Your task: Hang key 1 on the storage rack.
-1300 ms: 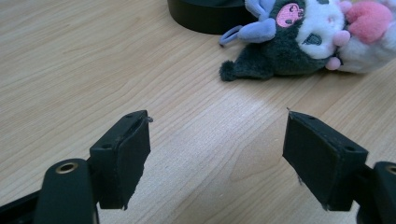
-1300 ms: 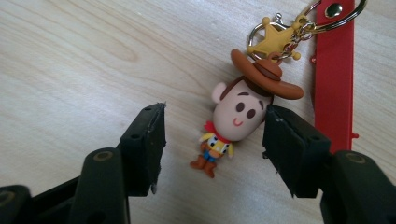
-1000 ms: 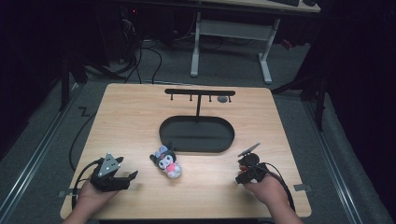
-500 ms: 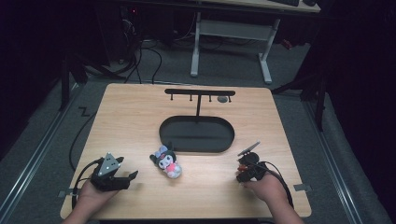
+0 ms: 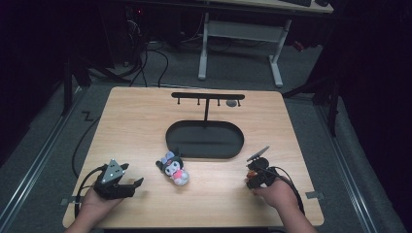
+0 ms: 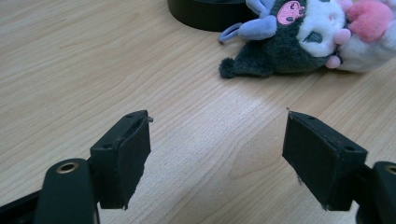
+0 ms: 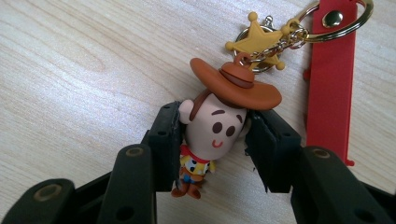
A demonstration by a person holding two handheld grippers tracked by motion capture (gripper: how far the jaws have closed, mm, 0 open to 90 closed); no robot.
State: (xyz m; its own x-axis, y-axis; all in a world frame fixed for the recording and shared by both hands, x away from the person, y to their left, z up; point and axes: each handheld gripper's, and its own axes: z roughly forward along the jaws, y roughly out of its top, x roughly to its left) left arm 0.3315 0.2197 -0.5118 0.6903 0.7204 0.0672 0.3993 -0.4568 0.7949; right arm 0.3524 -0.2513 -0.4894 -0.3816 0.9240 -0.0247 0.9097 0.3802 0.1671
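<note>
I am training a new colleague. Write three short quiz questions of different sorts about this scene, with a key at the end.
1. True or false: the right gripper is shut on the cowboy figure keychain.
2. Which thing lies nearest ahead of the left gripper? A) the plush toy B) a cup C) a book
3. Fill in: the black stand rises from an oval black ____.

Key: 1 true, its jaws press the figure's head from both sides. 2 A. 3 base.
</note>
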